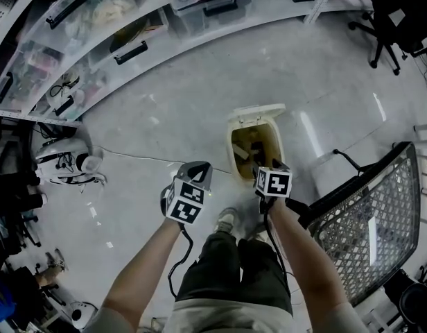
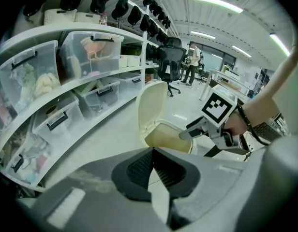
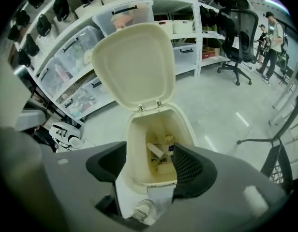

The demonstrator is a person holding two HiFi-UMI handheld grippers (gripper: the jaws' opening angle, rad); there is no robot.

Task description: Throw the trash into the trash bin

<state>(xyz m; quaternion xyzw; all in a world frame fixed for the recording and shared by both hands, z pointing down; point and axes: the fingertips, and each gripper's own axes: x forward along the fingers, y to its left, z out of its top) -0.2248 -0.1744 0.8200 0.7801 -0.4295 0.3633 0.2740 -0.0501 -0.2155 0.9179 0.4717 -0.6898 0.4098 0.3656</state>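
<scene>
Cream plastic trash bin (image 3: pixel 134 144) is on the floor (image 1: pixel 165 103) right at the person's feet. Its lid (image 3: pixel 134 64) is flipped up on the far hinge, so the mouth faces straight up. The right hand-held gripper (image 3: pixel 150 161) hangs over that mouth pointing steeply down, with its jaws spread wide and nothing pinched between the pads. You look straight between them at the trash already inside (image 3: pixel 156 151), pale scraps sitting at the bottom.

Low in the right gripper view, back near the gripper's throat, there's a crumpled clear thing (image 3: pixel 141 210). My guess is it's a plastic bottle. Its long axis seems to run crosswise to the jaws, rounded end to the picture's left. I honestly can't tell if it's lodged in the gripper or lying below it by the bin's front.

The left hand-held gripper (image 2: pixel 153 153) is off to the side with its tips pressed together. I can't tell what the pale sliver behind them is.

If that clear piece is what's getting dropped, I'd stay centred over the opening and well off the lid. I'd also turn it to line up with the bin's hinge-to-front length so it doesn't catch the rim.
</scene>
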